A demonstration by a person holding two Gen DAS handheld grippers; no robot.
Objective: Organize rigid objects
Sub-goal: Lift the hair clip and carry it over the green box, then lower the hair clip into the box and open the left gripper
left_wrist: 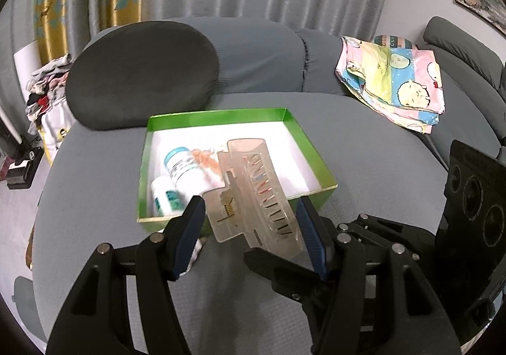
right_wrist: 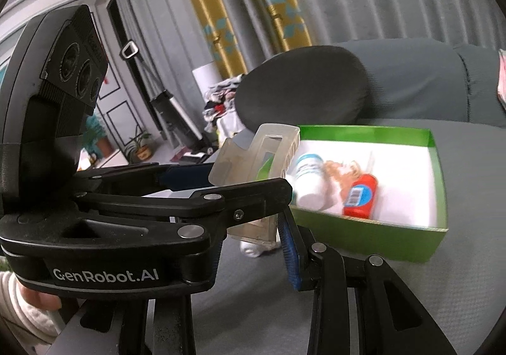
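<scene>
- While the left claw (left_wrist: 249, 222) points down at the grey sofa seat (left_wrist: 95, 181), its two blue pads (left_wrist: 193, 228) are clamped on a translucent clip (left_wrist: 253, 193). The clip spans the gap from one pad to the other.
- The clip is off the seat and sticks out past the claw's tips, tilted over the near edge of the green box (left_wrist: 221, 113).
- The right claw (right_wrist: 253, 225) comes in under the left one. One blue pad (right_wrist: 289, 257) lies against the clip's lower end. The other finger is hidden behind the left claw, so the grip cannot be judged.
- Just beyond both claws the box lies on the seat. It holds a white bottle (left_wrist: 186, 170) and a red tube (right_wrist: 360, 197).
- Farther past the box sits a dark cushion (left_wrist: 142, 76).
</scene>
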